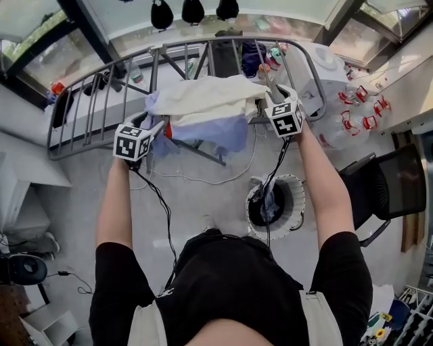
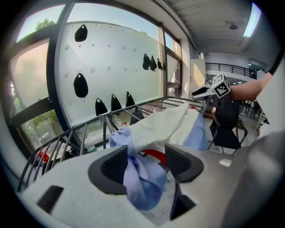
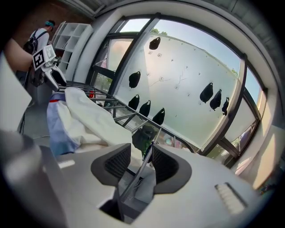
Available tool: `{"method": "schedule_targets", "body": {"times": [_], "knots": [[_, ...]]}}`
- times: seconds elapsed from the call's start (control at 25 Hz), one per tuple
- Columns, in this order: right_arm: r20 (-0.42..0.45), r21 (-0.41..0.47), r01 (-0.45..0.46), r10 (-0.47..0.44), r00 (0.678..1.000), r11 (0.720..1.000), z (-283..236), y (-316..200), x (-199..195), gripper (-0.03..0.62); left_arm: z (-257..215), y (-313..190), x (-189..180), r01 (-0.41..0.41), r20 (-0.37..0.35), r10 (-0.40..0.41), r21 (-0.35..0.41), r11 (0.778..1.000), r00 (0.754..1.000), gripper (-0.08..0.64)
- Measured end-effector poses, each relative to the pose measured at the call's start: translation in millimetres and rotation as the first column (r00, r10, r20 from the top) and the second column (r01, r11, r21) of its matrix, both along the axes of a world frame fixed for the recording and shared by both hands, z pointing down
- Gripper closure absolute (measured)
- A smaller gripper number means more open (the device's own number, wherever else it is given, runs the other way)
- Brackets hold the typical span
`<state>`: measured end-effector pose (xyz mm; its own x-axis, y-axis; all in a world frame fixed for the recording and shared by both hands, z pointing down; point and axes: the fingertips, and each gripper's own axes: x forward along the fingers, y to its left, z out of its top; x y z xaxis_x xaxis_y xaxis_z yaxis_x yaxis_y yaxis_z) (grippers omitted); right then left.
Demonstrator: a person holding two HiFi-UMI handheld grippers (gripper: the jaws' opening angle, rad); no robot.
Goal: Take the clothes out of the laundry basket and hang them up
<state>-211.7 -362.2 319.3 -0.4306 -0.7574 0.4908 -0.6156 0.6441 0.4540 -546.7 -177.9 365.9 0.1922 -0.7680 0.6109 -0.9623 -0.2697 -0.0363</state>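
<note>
A cream garment (image 1: 210, 98) lies over a light blue one (image 1: 226, 132) on the grey metal drying rack (image 1: 101, 101). My left gripper (image 1: 157, 125) is at the clothes' left end. In the left gripper view its jaws (image 2: 145, 162) stand open, with a bunched fold of the blue cloth (image 2: 142, 178) hanging between them, against the left pad and clear of the right. My right gripper (image 1: 274, 98) is at the clothes' right end, by the rack's rail. Its jaws (image 3: 141, 162) are open with a thin rack rod (image 3: 147, 160) running between them. The white laundry basket (image 1: 298, 196) stands on the floor below, with dark cloth inside.
A black chair (image 1: 389, 186) stands at the right. Red clothes pegs (image 1: 362, 111) lie on a white surface beyond it. A black cable (image 1: 162, 209) trails down from the left gripper. White shelving (image 1: 27, 203) stands at the left. The window behind the rack carries black decals (image 1: 193, 10).
</note>
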Motion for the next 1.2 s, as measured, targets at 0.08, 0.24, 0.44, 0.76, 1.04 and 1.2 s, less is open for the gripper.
{"method": "schedule_targets", "body": {"times": [0.08,0.24,0.44,0.76,1.04,1.2], "knots": [[0.048,-0.014,0.002,-0.001,0.999,1.000,-5,11,6,0.430,-4,15,0,0.021,-0.009,-0.021,0.015,1.000,1.000,0.291],[0.190,0.027,-0.014,0.009,0.982,1.000,-32,35,20,0.457,-25,41,6,0.083,-0.016,-0.082,0.102,0.991,0.997,0.310],[0.415,0.071,-0.052,0.018,0.910,0.996,-79,80,37,0.582,-87,68,24,0.197,-0.049,-0.192,0.318,0.927,0.980,0.485],[0.593,0.139,-0.102,0.000,0.805,0.985,-132,161,88,0.581,-148,111,108,0.209,-0.072,-0.200,0.482,0.851,0.977,0.557],[0.579,0.189,-0.160,0.022,0.815,0.969,-134,216,141,0.581,-138,119,207,0.084,-0.067,-0.059,0.476,0.876,0.996,0.557],[0.587,0.171,-0.208,0.070,0.807,0.963,-128,234,178,0.581,-137,114,265,0.004,-0.073,0.035,0.481,0.877,0.997,0.557]]}}
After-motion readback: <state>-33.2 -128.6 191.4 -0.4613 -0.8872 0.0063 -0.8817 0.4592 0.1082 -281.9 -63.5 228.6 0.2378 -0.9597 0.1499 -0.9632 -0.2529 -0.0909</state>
